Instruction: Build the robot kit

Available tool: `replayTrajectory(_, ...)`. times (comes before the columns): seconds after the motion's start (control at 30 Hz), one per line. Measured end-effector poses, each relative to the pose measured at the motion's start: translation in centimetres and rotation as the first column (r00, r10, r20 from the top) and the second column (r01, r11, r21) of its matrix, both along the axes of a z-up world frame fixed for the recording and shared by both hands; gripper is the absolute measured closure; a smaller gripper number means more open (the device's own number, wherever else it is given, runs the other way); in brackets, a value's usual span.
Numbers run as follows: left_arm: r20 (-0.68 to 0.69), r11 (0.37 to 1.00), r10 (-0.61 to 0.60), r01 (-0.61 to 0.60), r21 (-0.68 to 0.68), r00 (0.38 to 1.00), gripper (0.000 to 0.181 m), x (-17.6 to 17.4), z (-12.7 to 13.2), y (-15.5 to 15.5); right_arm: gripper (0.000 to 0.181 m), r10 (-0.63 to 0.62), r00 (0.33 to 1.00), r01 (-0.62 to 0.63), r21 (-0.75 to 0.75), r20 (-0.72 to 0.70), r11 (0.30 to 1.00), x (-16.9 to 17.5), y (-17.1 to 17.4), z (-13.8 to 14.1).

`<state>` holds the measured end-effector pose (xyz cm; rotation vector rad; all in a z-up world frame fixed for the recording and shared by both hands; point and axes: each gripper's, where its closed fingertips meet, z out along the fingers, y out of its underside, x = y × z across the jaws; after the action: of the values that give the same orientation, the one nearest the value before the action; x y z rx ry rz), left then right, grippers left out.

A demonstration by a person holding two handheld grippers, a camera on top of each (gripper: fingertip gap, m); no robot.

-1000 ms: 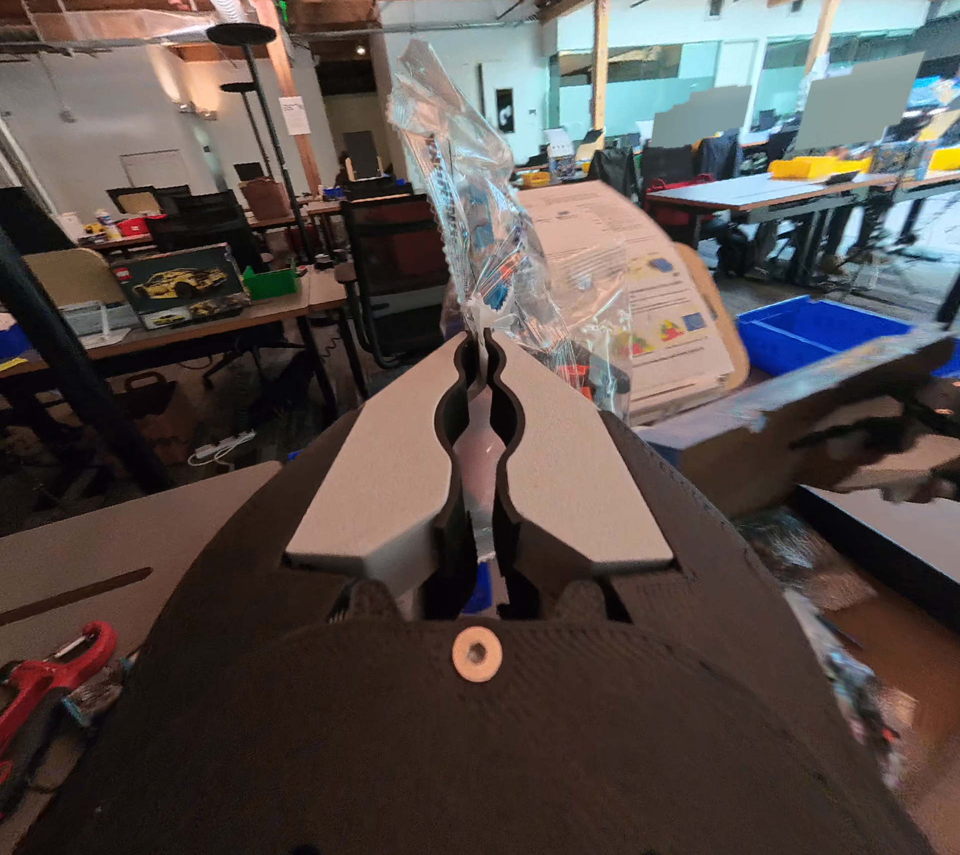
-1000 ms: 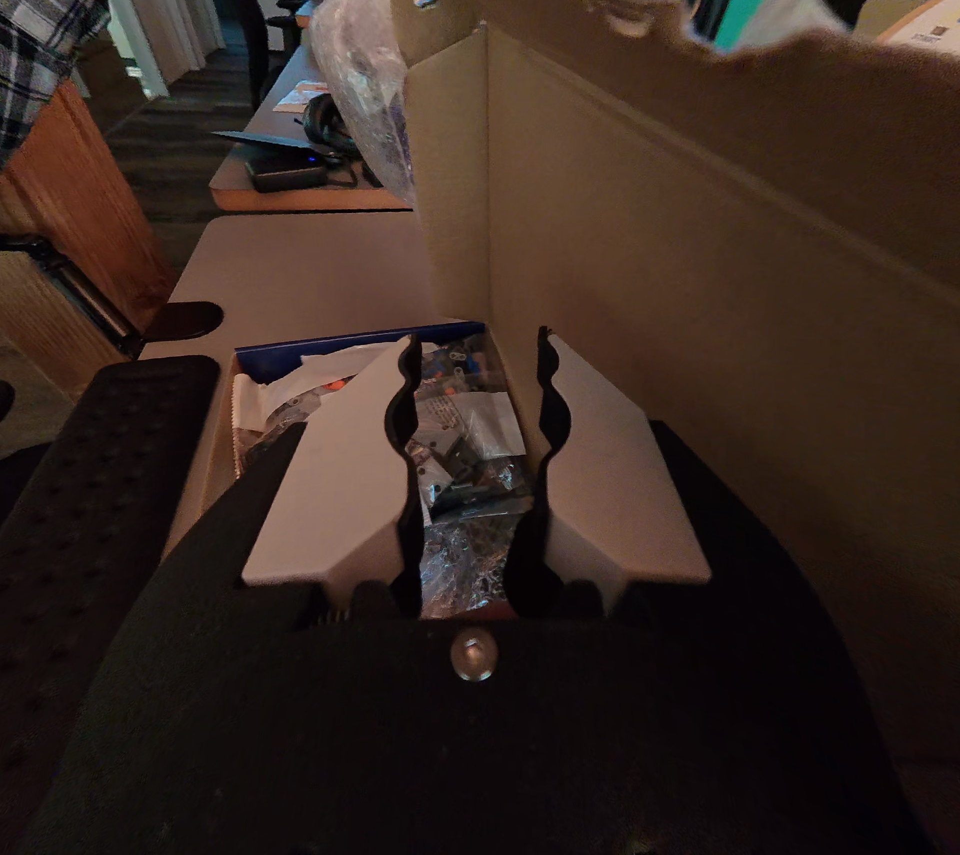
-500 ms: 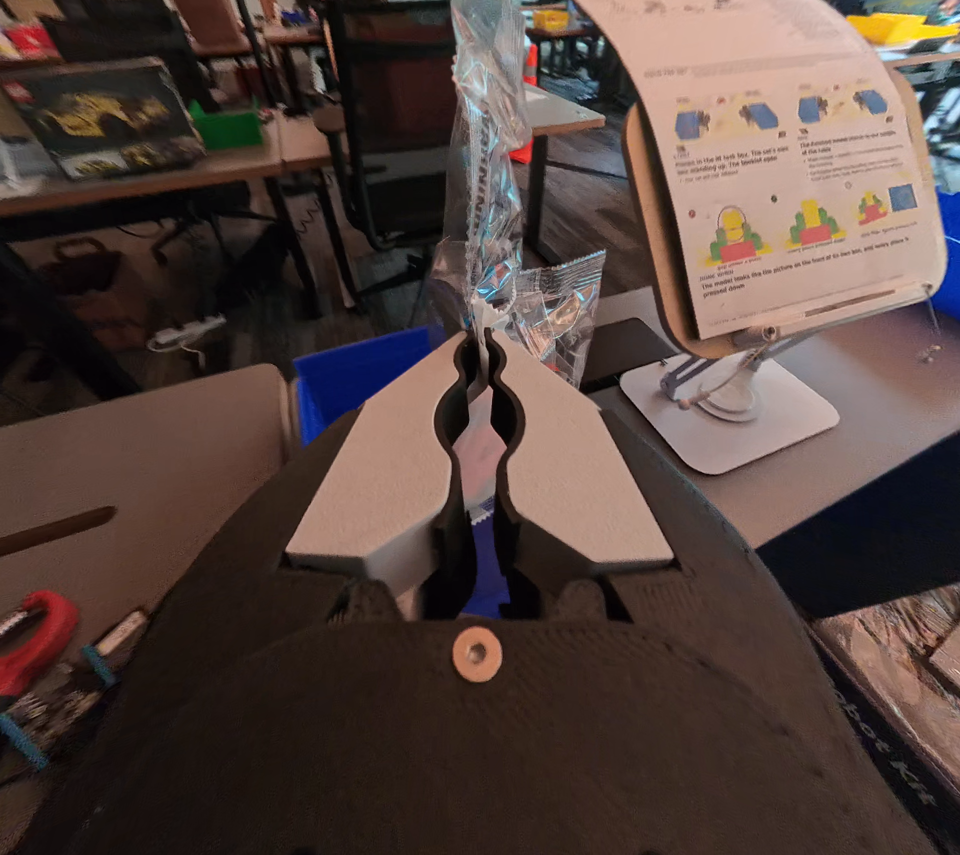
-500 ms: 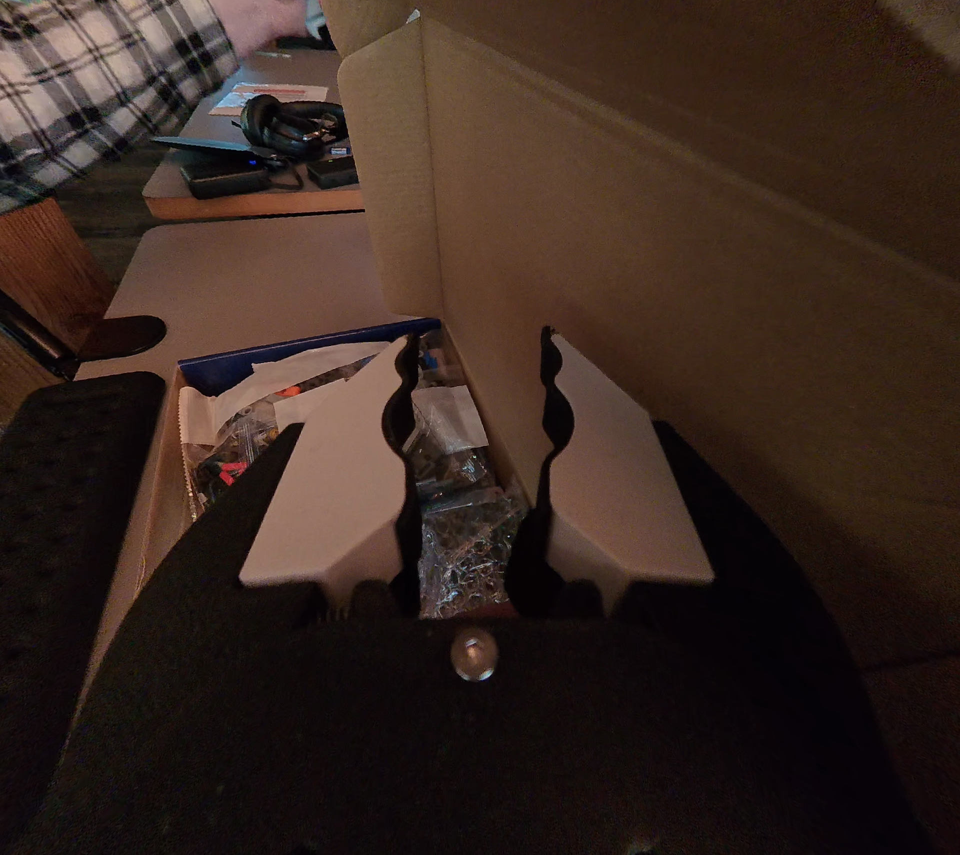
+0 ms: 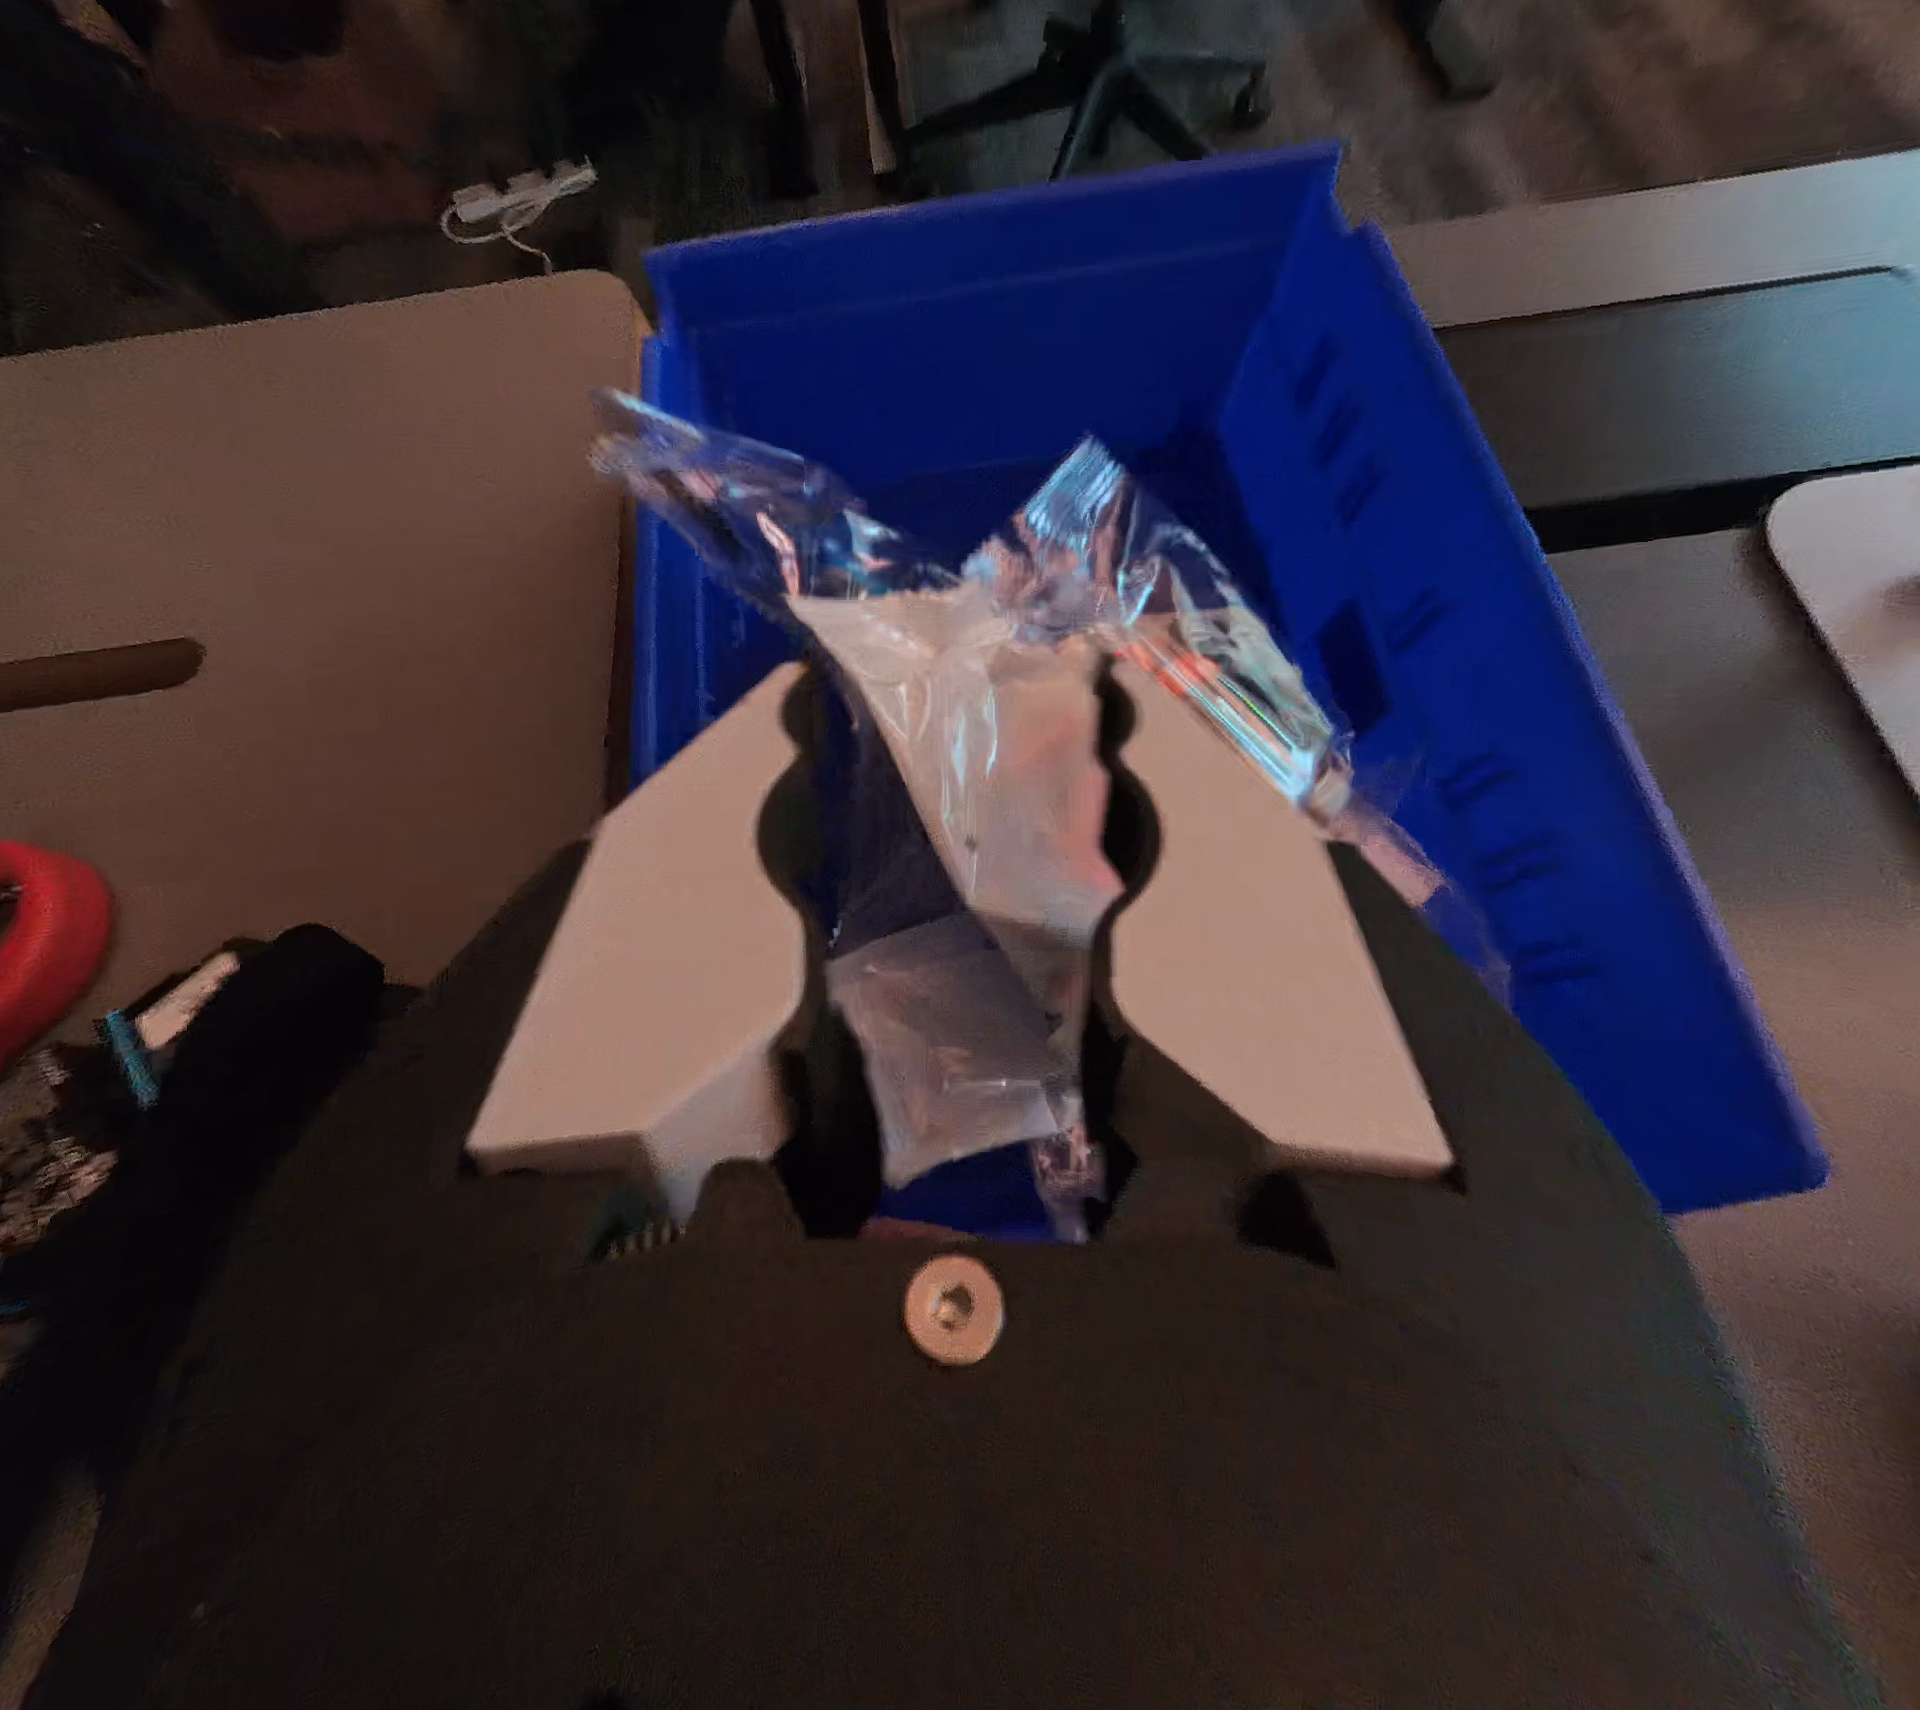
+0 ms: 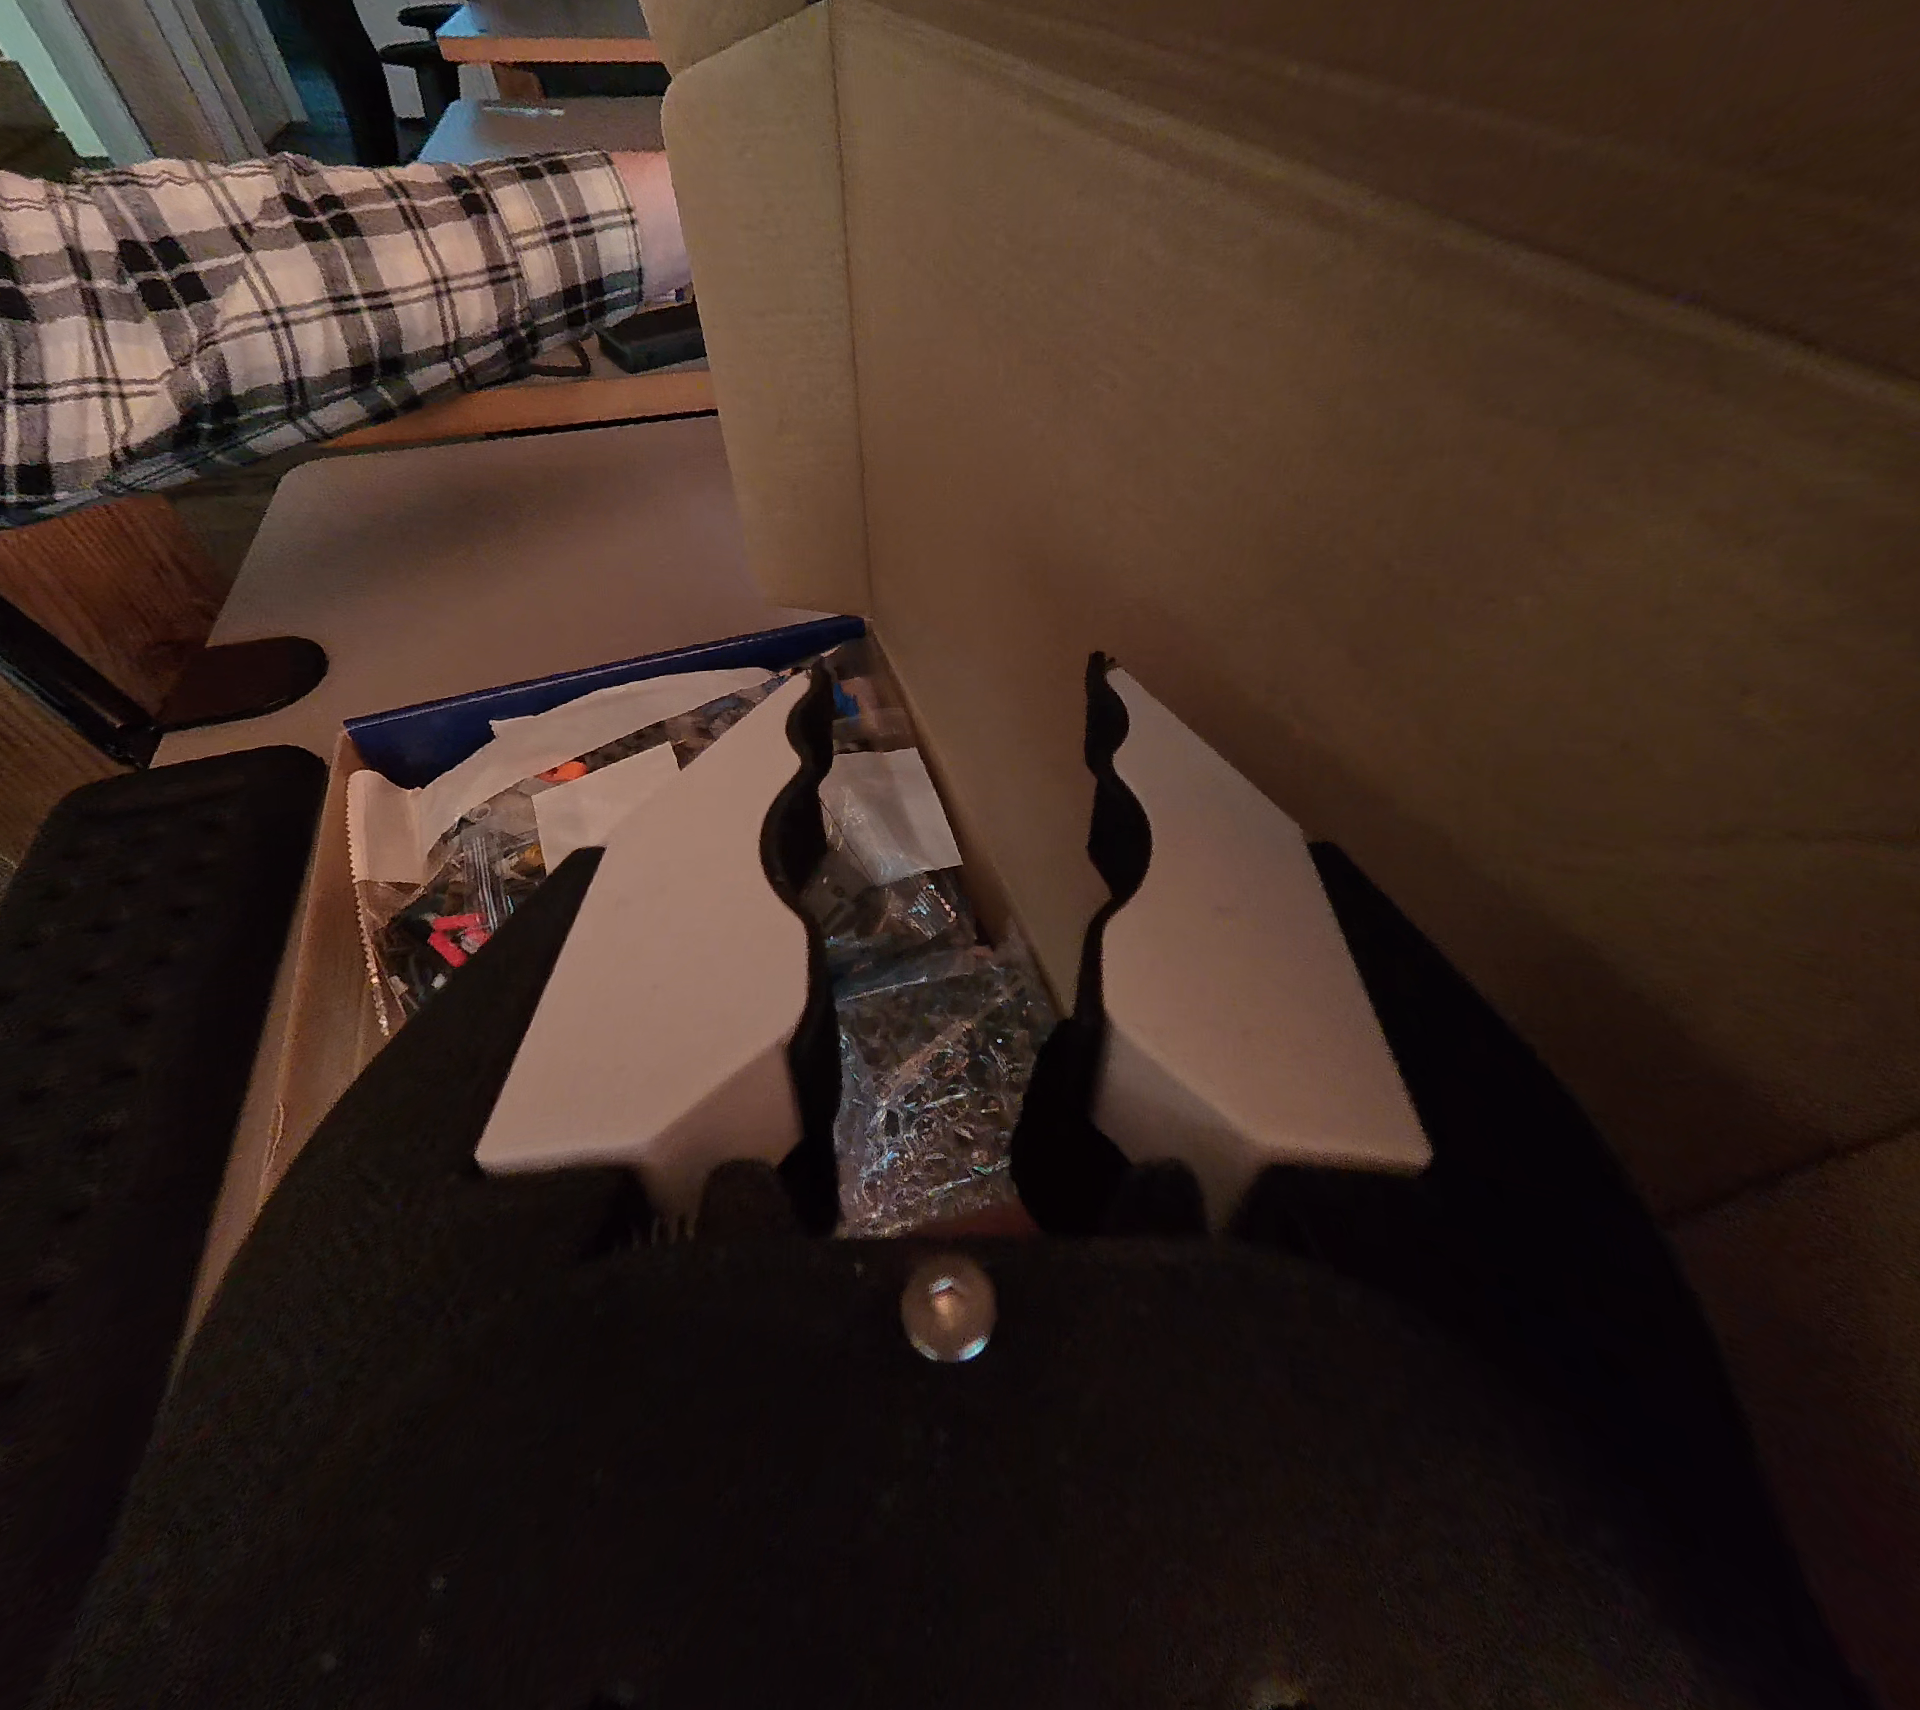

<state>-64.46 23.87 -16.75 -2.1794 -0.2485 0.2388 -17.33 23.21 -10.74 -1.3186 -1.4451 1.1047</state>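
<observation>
Large brown cardboard box (image 6: 1351,517), lid flap raised, filled the right and far side of the right wrist view; its near tray held packed clear bags of small parts (image 6: 914,1016)

Deep blue plastic bin (image 5: 1039,330) sat centre in the left wrist view, between a tan tabletop (image 5: 312,517) on the left and a dark tabletop (image 5: 1714,829) on the right

Black-and-white plaid sleeve (image 6: 312,289) reached across the far left, behind the box flap; half a second before it was higher and farther left

Left gripper (image 5: 951,673): half a second before, it was clamped on a crinkled clear plastic bag (image 5: 987,725), held upright in front of a paper stand. Now it pointed down over the blue bin with the jaws spread well apart. The bag hung loose in the gap, directly over the bin interior and leaning toward the right finger; blur left it unclear whether it still touched that finger. Grip read as released, bag above or dropping into the bin, not yet seen settled on the bottom

Right gripper (image 6: 956,673): jaws apart, nothing between them, poised over the bags in the box, close beside the raised flap; little changed over the last second

Red-handled tool (image 5: 42,933) lay at the near left edge, well apart from the bin
</observation>
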Motion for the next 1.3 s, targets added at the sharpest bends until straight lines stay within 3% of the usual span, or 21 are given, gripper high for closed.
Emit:
replayTrajectory(0.13,-0.090,0.998,0.026,-0.021,0.054,0.996,0.090,0.4,4.0,-1.8,0.133,-0.012,1.000,0.012,0.019,0.015,1.000,0.1,0.3,-0.2)
replayTrajectory(0.17,-0.137,0.998,0.030,-0.022,0.060,0.990,0.086,0.9,5.4,-2.6,0.133,-0.015,1.000,0.014,0.022,0.016,1.000,0.1,0.4,-0.2)
replayTrajectory(0.23,-0.203,0.996,-0.085,0.092,0.022,0.975,0.111,4.4,7.7,-4.3,0.134,-0.017,1.000,0.017,0.025,0.018,1.000,0.2,0.4,-0.2)
replayTrajectory(0.3,-0.193,0.956,-0.294,0.284,-0.076,0.936,0.115,10.5,8.7,-6.4,0.133,-0.028,0.999,0.027,0.031,0.021,0.999,0.3,0.6,-0.1)
replayTrajectory(0.37,-0.192,0.839,-0.544,0.527,-0.135,0.817,0.113,18.6,9.6,-8.9,0.133,-0.044,0.999,0.044,0.034,0.013,0.998,0.4,1.0,0.1)
replayTrajectory(0.47,-0.142,0.572,-0.820,0.780,-0.254,0.555,0.115,30.7,8.3,-13.9,0.133,-0.061,0.998,0.060,0.042,0.013,0.997,0.5,1.4,0.1)
replayTrajectory(0.53,-0.113,0.437,-0.898,0.830,-0.346,0.426,0.113,36.6,5.7,-16.0,0.133,-0.069,0.997,0.067,0.059,0.026,0.996,0.5,1.5,-0.2)
replayTrajectory(0.63,-0.026,0.324,-0.938,0.843,-0.429,0.347,0.098,42.5,-0.1,-16.5,0.133,-0.062,0.998,0.061,0.047,0.016,0.997,0.5,1.4,0.0)
replayTrajectory(0.7,-0.037,0.346,-0.920,0.766,-0.542,0.389,0.081,42.2,-4.4,-15.2,0.133,-0.058,0.998,0.058,0.042,0.014,0.997,0.6,1.4,0.1)
replayTrajectory(0.77,-0.067,0.407,-0.891,0.725,-0.555,0.449,0.073,41.4,-6.6,-13.1,0.133,-0.057,0.998,0.057,0.040,0.012,0.998,0.8,1.5,0.1)
replayTrajectory(0.87,0.073,0.379,-0.876,0.775,-0.506,0.477,0.087,42.5,-8.4,-12.9,0.135,-0.055,0.998,0.055,0.039,0.008,0.998,1.0,1.7,0.2)
replayTrajectory(1.0,0.086,0.394,-0.859,0.759,-0.518,0.504,0.095,42.8,-9.4,-13.2,0.136,-0.053,0.999,0.053,0.034,0.005,0.998,1.1,1.9,0.2)
replayTrajectory(1.13,0.046,0.388,-0.878,0.764,-0.516,0.476,0.128,43.7,-9.0,-13.8,0.137,-0.050,0.999,0.050,0.032,0.001,0.998,1.1,1.9,0.3)
replayTrajectory(1.23,-0.010,0.456,-0.861,0.764,-0.458,0.508,0.164,43.6,-7.8,-12.8,0.137,-0.052,0.999,0.052,0.029,0.000,0.998,1.1,1.9,0.2)
replayTrajectory(1.3,-0.047,0.472,-0.863,0.769,-0.431,0.504,0.177,43.7,-7.1,-12.6,0.138,-0.051,0.999,0.051,0.028,0.000,0.998,1.2,1.9,0.2)
